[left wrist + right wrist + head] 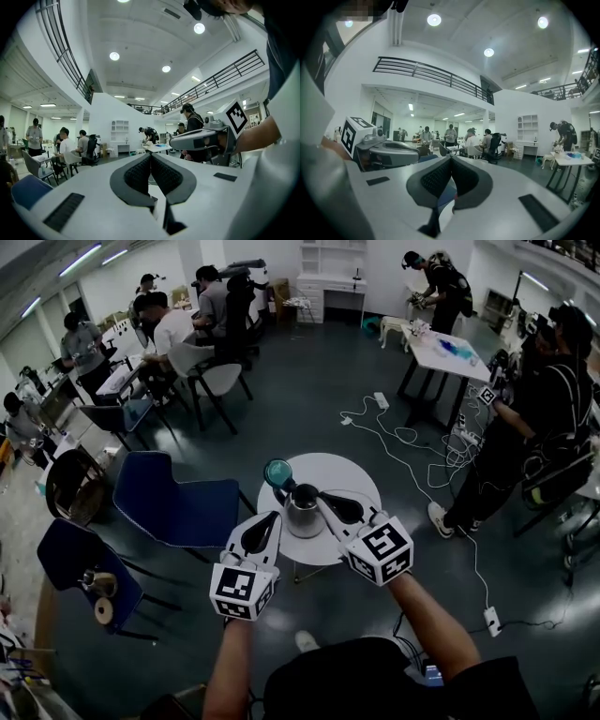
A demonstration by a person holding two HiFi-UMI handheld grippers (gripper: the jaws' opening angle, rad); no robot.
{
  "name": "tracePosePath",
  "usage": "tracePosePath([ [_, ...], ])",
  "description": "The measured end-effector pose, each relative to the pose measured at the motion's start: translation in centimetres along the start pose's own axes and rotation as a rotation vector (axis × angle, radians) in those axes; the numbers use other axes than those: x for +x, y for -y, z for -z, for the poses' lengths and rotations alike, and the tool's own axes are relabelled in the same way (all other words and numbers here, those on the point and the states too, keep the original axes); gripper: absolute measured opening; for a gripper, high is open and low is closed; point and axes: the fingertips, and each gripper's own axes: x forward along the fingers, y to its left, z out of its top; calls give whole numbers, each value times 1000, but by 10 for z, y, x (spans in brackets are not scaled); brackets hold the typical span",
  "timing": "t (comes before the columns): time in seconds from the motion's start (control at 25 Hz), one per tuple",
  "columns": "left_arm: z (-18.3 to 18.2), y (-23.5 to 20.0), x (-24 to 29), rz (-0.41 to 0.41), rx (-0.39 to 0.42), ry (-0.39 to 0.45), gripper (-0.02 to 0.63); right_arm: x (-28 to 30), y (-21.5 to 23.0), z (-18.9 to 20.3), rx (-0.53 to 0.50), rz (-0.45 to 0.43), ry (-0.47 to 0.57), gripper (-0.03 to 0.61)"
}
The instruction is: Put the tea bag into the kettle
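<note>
My two forearms are bare and reach forward and down. The left forearm (pixel 228 667) is almost straight, and the right forearm (pixel 433 615) is turned inward toward the kettle. Each one ends behind a white marker cube (pixel 241 592) with black squares.

The left gripper (pixel 275 517) points at the kettle from the near-left side. Its tips are just beside the kettle's wall, but I cannot tell if they touch it. Its two jaws are pressed together with nothing between them. The black pads (pixel 136 176) have a fine dotted texture. The right gripper (pixel 320 497) comes from the near-right side, with its tips close to the kettle's dark top. Its jaws are also pressed together and hold nothing. Both gripper bodies are smooth white plastic.

The kettle (pixel 305 517) is shiny metal, round and short. It stands upright on a small round white table (pixel 352 474). I cannot see what is inside it. Just behind the kettle, a little to the left, is a round teal thing (pixel 278 472) with a dark ring. Left of the kettle stands a blue chair (pixel 178 507). Beyond the kettle to the right, white cables (pixel 403 439) lie in loops on the dark floor (pixel 309 399).
</note>
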Motion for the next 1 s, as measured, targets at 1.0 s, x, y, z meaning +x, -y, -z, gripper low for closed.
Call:
tracePosePath([
  [1.0, -30, 154, -18, 2, 62, 0, 17, -148, -3, -7, 11, -52, 72, 18],
])
